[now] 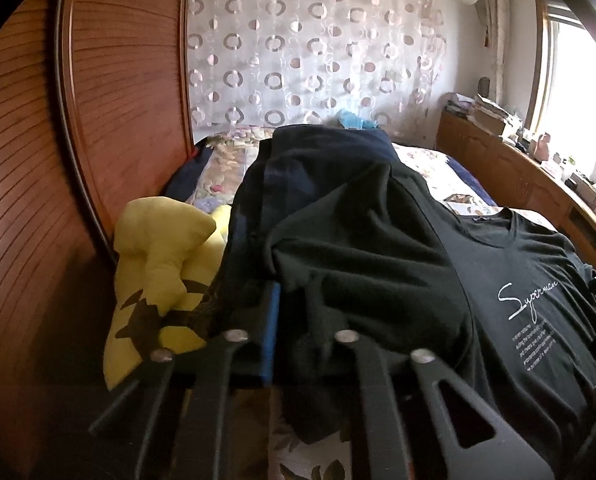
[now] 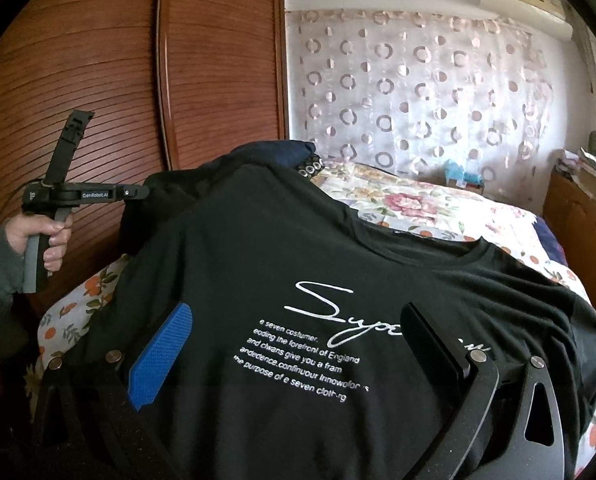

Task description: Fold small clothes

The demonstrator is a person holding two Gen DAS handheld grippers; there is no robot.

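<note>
Black T-shirt (image 2: 298,280) face-up on the bed (image 2: 438,208), collar toward 12 o'clock, its left sleeve side pinched up.

Left claw (image 1: 294,320) is clenched on that edge, at 9 o'clock from the chest print. Right claw (image 2: 298,352) hangs released over the print, nothing held. Fold runs toward 3 o'clock, I judge.

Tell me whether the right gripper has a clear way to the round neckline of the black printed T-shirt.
Probably yes: the right gripper stands open over the print, and the neckline lies uncovered just ahead, with only flat black T-shirt fabric between.
</note>
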